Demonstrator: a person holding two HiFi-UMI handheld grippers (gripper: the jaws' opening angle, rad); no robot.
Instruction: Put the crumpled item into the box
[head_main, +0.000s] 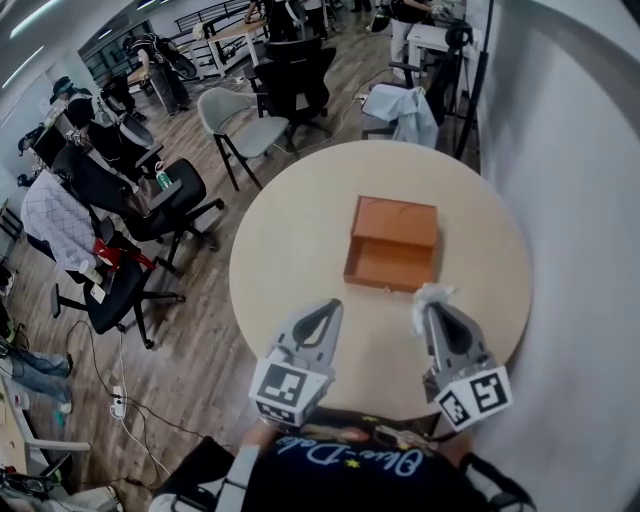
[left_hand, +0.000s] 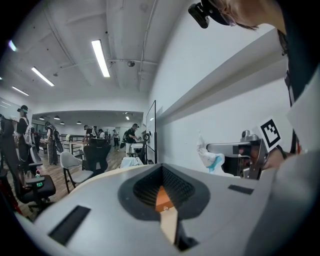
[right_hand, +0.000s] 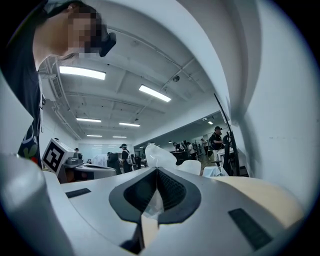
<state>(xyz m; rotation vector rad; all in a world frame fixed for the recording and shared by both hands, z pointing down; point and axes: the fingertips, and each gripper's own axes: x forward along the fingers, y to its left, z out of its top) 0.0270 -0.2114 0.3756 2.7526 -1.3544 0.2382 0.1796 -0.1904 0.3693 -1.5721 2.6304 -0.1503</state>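
- crumpled item: a white wad is clamped at the tips of the right gripper, with most of it bunched up beyond the closed jaws and clear of the tabletop.
- In the right gripper view a thin fold of the crumpled item is seen pinched between the jaws, so the hold is judged to be light.
- The box lies open ahead of the right gripper and slightly to its left, near but not under it.
- The step in hand is judged to be the carry. The wad should be brought forward over the open compartment and lowered inside the walls before the jaws are parted, so that it cannot roll off the rim.
- The left gripper is held with its jaws together on nothing, short of the box and beside the right one. It could be set against the near wall if the box has to be steadied.
- The material of the wad cannot be told; a bluish patch on it shows only in the left gripper view.
- The depth of the box is hard to judge from above.
- The tabletop and box are not shown below the jaws in the right gripper view.
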